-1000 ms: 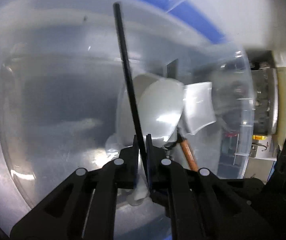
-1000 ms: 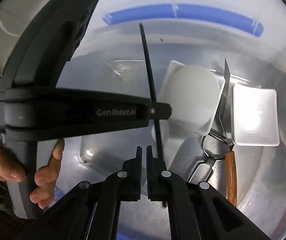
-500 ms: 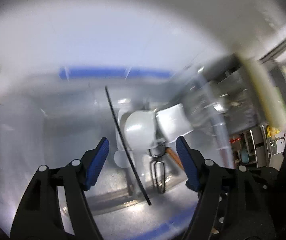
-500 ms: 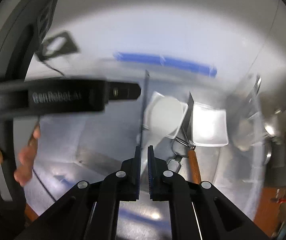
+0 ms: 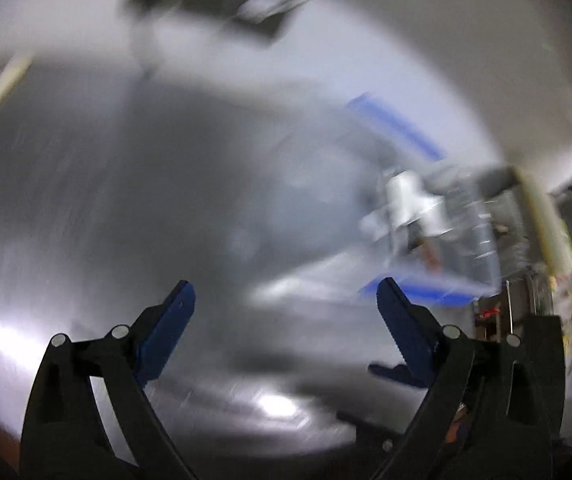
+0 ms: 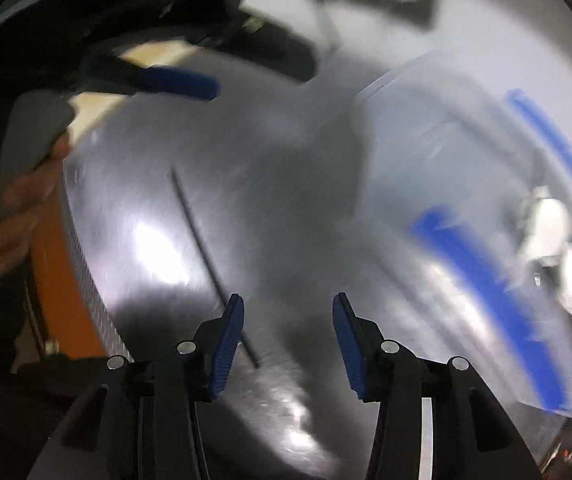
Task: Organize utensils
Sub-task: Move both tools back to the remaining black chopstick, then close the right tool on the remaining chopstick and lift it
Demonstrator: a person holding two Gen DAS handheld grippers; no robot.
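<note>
Both your claws, left claw (image 5: 282, 308) and right claw (image 6: 288, 320), have just been opening, nothing between them. A thin black stick (image 6: 210, 256) lies on the desk (image 6: 286, 200) just left of the right claw; the bin (image 6: 466, 200) is off right. Drop straight down over it.

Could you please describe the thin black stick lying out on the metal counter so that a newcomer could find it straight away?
Start from the steel counter, left of the clear bin. The black stick lies bare there, running slantwise to the right gripper's left fingertip. It is the counter's only thin, dark, straight thing.
</note>
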